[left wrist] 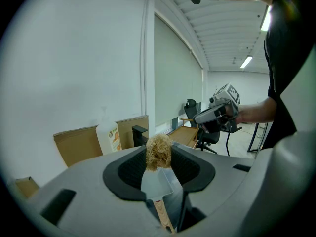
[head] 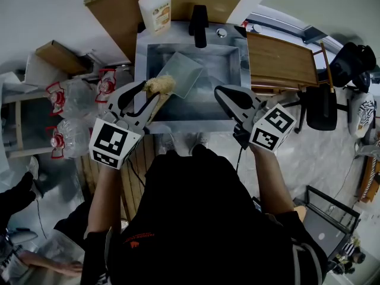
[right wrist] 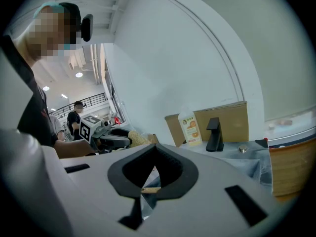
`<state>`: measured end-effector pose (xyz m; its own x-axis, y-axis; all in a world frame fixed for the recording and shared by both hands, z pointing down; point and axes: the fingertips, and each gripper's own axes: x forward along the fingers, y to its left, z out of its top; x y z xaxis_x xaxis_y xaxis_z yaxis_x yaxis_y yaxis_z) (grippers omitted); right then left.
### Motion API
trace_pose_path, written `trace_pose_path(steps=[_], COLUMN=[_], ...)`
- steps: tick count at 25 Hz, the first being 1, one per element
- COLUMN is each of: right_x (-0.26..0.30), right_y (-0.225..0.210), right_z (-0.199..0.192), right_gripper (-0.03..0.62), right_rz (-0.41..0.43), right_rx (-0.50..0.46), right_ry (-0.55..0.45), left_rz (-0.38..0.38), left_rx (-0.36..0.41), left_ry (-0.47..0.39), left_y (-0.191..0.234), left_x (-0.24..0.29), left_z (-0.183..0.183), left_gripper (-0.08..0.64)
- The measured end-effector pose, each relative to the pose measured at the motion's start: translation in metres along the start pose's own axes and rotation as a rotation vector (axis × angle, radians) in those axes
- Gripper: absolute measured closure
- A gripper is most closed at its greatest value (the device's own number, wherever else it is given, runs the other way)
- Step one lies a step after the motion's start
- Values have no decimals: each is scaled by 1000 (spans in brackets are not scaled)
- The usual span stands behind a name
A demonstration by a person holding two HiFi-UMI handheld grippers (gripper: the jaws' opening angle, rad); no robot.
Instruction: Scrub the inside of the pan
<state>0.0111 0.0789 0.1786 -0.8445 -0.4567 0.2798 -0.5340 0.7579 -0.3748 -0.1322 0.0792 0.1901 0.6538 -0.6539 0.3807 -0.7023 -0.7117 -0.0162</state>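
Found the pan (head: 185,73) lying tilted in the sink (head: 233,70), far edge toward the faucet (head: 199,25), wooden handle (left wrist: 163,215) running back beneath the left gripper (head: 153,92). Saw that claw clamped on a fibrous scrubber (head: 160,85) at the pan's near-left edge. Saw the right gripper (head: 221,92) closed on nothing, above bare basin right of the pan.

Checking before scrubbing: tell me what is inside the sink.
A square metal pan lies in the sink, empty as far as shows. The left tongs, shut on a scrubber, cover most of its handle and the sink's front left.
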Motion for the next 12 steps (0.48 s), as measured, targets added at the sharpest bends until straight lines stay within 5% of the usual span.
trace_pose_path(steps=[12], right_x=[-2], right_y=[1], right_z=[-3], right_gripper=[589], right_rz=[4], right_rx=[0], right_ry=[-1], left_rz=[0], left_rx=[-1], left_ry=[6], left_y=[-5], left_x=[0], left_z=[-3], left_gripper=[399])
